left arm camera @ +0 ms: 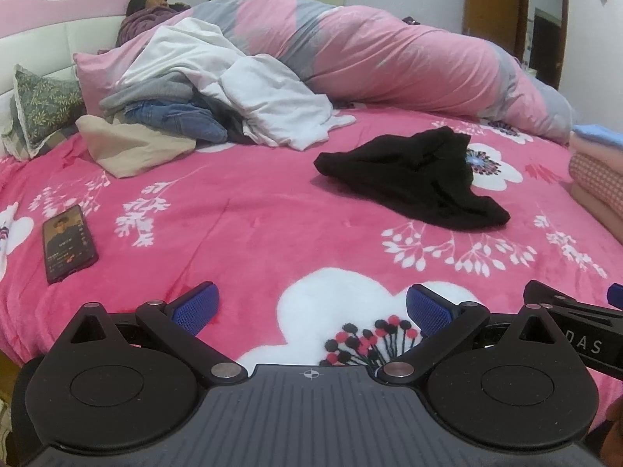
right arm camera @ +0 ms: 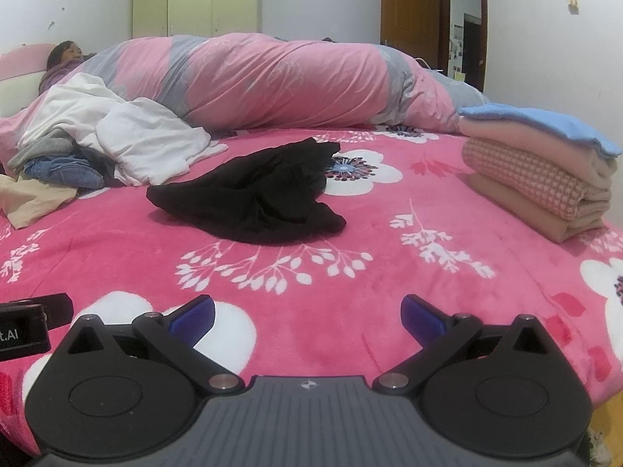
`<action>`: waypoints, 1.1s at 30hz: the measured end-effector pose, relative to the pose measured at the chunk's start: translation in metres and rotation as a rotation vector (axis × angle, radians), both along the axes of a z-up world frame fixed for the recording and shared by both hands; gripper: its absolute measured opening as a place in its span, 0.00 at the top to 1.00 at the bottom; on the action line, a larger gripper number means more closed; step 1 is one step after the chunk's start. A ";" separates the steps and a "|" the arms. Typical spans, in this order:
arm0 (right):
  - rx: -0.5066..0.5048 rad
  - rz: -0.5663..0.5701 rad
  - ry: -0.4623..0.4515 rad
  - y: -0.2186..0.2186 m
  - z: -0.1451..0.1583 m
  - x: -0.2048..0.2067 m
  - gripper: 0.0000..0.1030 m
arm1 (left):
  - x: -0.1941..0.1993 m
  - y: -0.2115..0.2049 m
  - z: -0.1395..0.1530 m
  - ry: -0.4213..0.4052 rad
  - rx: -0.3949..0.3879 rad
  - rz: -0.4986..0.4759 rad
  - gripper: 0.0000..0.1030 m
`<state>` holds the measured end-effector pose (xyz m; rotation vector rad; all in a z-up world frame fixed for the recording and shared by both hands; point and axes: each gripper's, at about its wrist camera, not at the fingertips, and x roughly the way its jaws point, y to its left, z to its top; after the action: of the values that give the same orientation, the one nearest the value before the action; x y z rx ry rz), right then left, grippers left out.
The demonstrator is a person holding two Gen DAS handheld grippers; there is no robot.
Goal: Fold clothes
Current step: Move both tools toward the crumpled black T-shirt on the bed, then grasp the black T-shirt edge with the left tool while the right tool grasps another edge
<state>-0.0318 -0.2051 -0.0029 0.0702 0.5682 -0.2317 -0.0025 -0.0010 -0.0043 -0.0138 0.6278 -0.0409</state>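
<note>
Pink floral blanket (left arm camera: 241, 210) beneath crumpled black garment (left arm camera: 420, 179).

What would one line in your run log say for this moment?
left gripper: open, holds nothing | right gripper: open, holds nothing | black garment: crumpled on bed, untouched | folded stack: right side | unfolded pile: far left

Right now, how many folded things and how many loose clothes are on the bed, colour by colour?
Folded stack, by colour: blue 1, pale pink 1, pink checked 1, peach 1.
Loose black garment: 1.
Unsorted pile: white, grey, denim, beige, 4 colours showing.
Total: 9.
</note>
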 end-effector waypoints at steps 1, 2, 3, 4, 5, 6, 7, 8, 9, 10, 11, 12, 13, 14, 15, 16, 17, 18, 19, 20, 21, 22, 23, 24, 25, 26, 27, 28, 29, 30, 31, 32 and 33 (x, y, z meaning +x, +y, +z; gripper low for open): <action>0.000 -0.001 -0.001 0.000 0.000 0.000 0.00 | 0.000 0.000 0.000 0.000 -0.001 0.000 0.00; 0.000 -0.003 -0.002 0.000 0.000 0.000 0.00 | 0.000 0.000 0.000 -0.001 -0.004 -0.001 0.00; 0.000 -0.006 -0.004 0.001 0.001 -0.001 0.00 | 0.000 0.000 -0.001 0.000 -0.005 -0.003 0.00; 0.000 -0.006 -0.005 0.001 0.001 -0.001 0.00 | 0.000 0.000 -0.001 0.001 -0.005 -0.005 0.00; 0.000 -0.006 -0.007 0.001 0.001 -0.001 0.00 | 0.000 0.000 -0.002 0.001 -0.004 -0.006 0.00; 0.000 -0.007 -0.007 0.001 0.001 -0.001 0.00 | 0.000 0.000 -0.002 0.002 -0.002 -0.006 0.00; -0.001 -0.007 -0.008 0.001 0.001 -0.001 0.00 | 0.000 0.000 -0.003 0.003 -0.001 -0.006 0.00; -0.001 -0.007 -0.008 0.001 0.001 -0.001 0.00 | 0.000 0.000 -0.003 0.003 -0.001 -0.007 0.00; -0.002 -0.008 -0.008 0.001 0.001 -0.001 0.00 | 0.000 -0.001 -0.004 0.004 0.000 -0.008 0.00; -0.002 -0.008 -0.008 0.001 0.000 -0.001 0.00 | 0.000 -0.001 -0.004 0.004 -0.001 -0.008 0.00; -0.001 -0.009 -0.009 0.000 0.000 -0.001 0.00 | 0.000 0.000 -0.004 0.003 -0.003 -0.008 0.00; 0.000 -0.010 -0.009 0.000 0.000 -0.001 0.00 | 0.000 0.000 -0.004 0.002 -0.003 -0.009 0.00; 0.000 -0.012 -0.009 0.000 0.000 -0.001 0.00 | 0.000 0.000 -0.004 0.000 -0.003 -0.008 0.00; 0.001 -0.013 -0.009 -0.001 0.000 -0.001 0.00 | 0.000 0.000 -0.004 -0.001 -0.002 -0.008 0.00; 0.002 -0.015 -0.010 -0.001 0.000 -0.001 0.00 | 0.000 0.000 -0.005 -0.004 -0.001 -0.008 0.00; 0.003 -0.016 -0.012 -0.002 -0.001 -0.001 0.00 | 0.001 0.000 -0.005 -0.008 -0.001 -0.007 0.00; 0.003 -0.018 -0.014 -0.003 -0.001 -0.001 0.00 | 0.001 0.000 -0.006 -0.010 -0.002 -0.007 0.00; 0.003 -0.021 -0.016 -0.004 -0.001 -0.001 0.00 | 0.002 0.000 -0.007 -0.013 -0.006 -0.008 0.00; 0.002 -0.022 -0.018 -0.004 -0.002 -0.001 0.00 | 0.003 0.001 -0.008 -0.017 -0.014 -0.009 0.00; 0.003 -0.023 -0.020 -0.006 -0.003 -0.001 0.00 | 0.004 0.002 -0.009 -0.022 -0.027 -0.010 0.00; 0.005 -0.023 -0.022 -0.007 -0.004 0.000 0.00 | 0.006 0.002 -0.009 -0.028 -0.041 -0.009 0.00; 0.005 -0.022 -0.024 -0.009 -0.005 0.001 0.00 | 0.007 0.003 -0.010 -0.036 -0.056 -0.008 0.00; 0.005 -0.020 -0.025 -0.010 -0.006 0.002 0.00 | 0.008 0.005 -0.011 -0.052 -0.077 -0.005 0.00; 0.002 -0.020 -0.028 -0.011 -0.007 0.002 0.00 | 0.009 0.006 -0.012 -0.067 -0.097 -0.002 0.00; -0.004 -0.022 -0.036 -0.013 -0.008 0.003 0.00 | 0.012 0.008 -0.013 -0.080 -0.117 0.004 0.00; -0.007 -0.023 -0.047 -0.015 -0.009 0.003 0.00 | 0.014 0.008 -0.014 -0.091 -0.135 0.009 0.00; -0.010 -0.022 -0.058 -0.018 -0.009 0.004 0.00 | 0.020 0.008 -0.015 -0.088 -0.149 0.013 0.00; -0.013 -0.022 -0.070 -0.020 -0.009 0.005 0.00 | 0.028 0.007 -0.015 -0.077 -0.152 0.004 0.00; -0.016 -0.020 -0.083 -0.024 -0.008 0.008 0.00 | 0.035 0.005 -0.015 -0.065 -0.146 -0.011 0.00; -0.020 -0.016 -0.094 -0.028 -0.007 0.011 0.00 | 0.043 0.003 -0.015 -0.055 -0.138 -0.026 0.00; -0.026 -0.009 -0.103 -0.031 -0.006 0.016 0.00 | 0.051 0.000 -0.014 -0.056 -0.119 -0.041 0.00; -0.034 0.001 -0.111 -0.034 -0.004 0.022 0.00 | 0.059 -0.002 -0.013 -0.058 -0.100 -0.056 0.00; -0.042 0.013 -0.118 -0.037 -0.002 0.028 0.00 | 0.066 -0.005 -0.012 -0.066 -0.084 -0.074 0.00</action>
<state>-0.0038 -0.2418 -0.0046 0.0390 0.4461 -0.2256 0.0634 -0.0064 -0.0160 -0.0702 0.5605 -0.1387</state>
